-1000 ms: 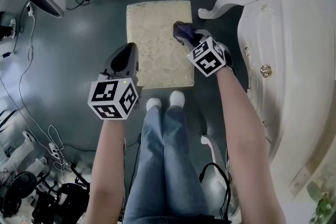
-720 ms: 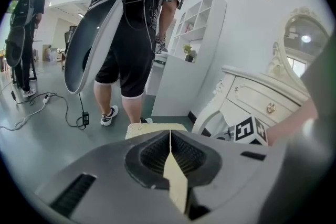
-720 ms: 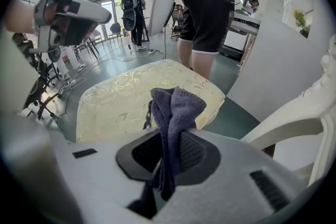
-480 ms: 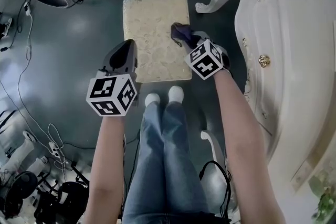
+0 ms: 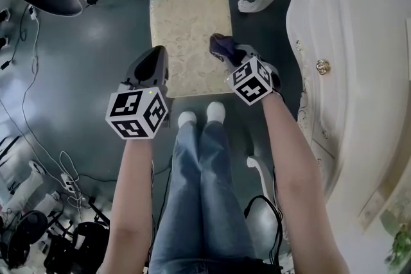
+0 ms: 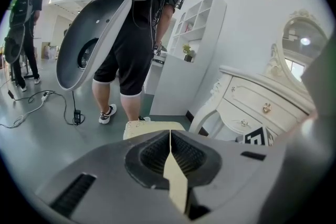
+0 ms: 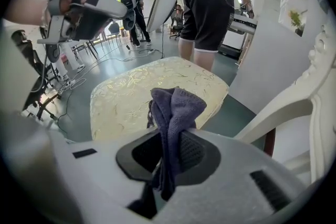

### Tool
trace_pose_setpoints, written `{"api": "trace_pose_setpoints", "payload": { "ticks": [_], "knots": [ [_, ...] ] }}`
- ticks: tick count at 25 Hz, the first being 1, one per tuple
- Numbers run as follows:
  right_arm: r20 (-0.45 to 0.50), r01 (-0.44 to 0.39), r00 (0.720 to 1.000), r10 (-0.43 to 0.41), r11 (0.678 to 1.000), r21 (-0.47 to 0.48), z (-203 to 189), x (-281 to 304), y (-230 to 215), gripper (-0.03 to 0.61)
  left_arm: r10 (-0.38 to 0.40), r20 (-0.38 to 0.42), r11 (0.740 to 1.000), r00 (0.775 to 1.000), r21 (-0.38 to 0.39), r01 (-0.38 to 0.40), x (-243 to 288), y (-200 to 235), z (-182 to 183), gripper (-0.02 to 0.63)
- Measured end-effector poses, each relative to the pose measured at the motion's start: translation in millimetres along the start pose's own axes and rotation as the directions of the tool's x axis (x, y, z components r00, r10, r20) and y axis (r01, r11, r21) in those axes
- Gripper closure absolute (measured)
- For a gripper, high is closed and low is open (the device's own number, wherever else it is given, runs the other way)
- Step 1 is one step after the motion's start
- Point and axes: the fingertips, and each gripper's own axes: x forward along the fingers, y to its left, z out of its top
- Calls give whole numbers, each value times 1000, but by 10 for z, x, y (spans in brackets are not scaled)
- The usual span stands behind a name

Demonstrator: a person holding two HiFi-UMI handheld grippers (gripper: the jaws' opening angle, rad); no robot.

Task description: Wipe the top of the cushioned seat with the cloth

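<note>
The left claw (image 5: 154,56) is held with its jaws pressed together and nothing between them, as is seen plainly in the left gripper view (image 6: 170,145). It hangs above the near left corner of the cushioned seat (image 5: 186,16), which lies ahead of it and slightly to its right. In that claw's own view only a pale sliver of the seat (image 6: 137,127) is shown above the jaws; the rest is covered by them.

The seat's long axis is laid away from the person, roughly in line with the way both claws point. Its legs are not shown in any view, and part of its near left edge is hidden under the left claw in the head view.

The right claw (image 5: 226,51) is clamped on the cloth (image 5: 220,43), a dark bundle that stands up out of the jaws (image 7: 169,152) and is bunched at its top (image 7: 176,105). The seat top (image 7: 126,97) is spread ahead of this claw and to its left, so a wiping pass is judged to call for travel forward and leftward, and this claw is the one placed to make it. The cloth is seen at the seat's right edge, but whether it rests on the cushion or is held just above it cannot be told.

A white dresser (image 5: 334,42) stands close on the right claw's right.
</note>
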Motion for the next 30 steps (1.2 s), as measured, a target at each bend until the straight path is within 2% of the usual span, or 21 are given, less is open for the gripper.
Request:
{"api": "trace_pose_setpoints", "payload": {
  "ticks": [7,30],
  "knots": [
    [7,22,1000,-22,999,39,-133,-90,203,545,-9,-6,1000,1000,1,9,-33,-25,-35,609],
    [46,3,999,-12,982,189,-558,-329,820,545,-43,-15,999,999,2,43,-9,-99,-43,609]
  ]
}}
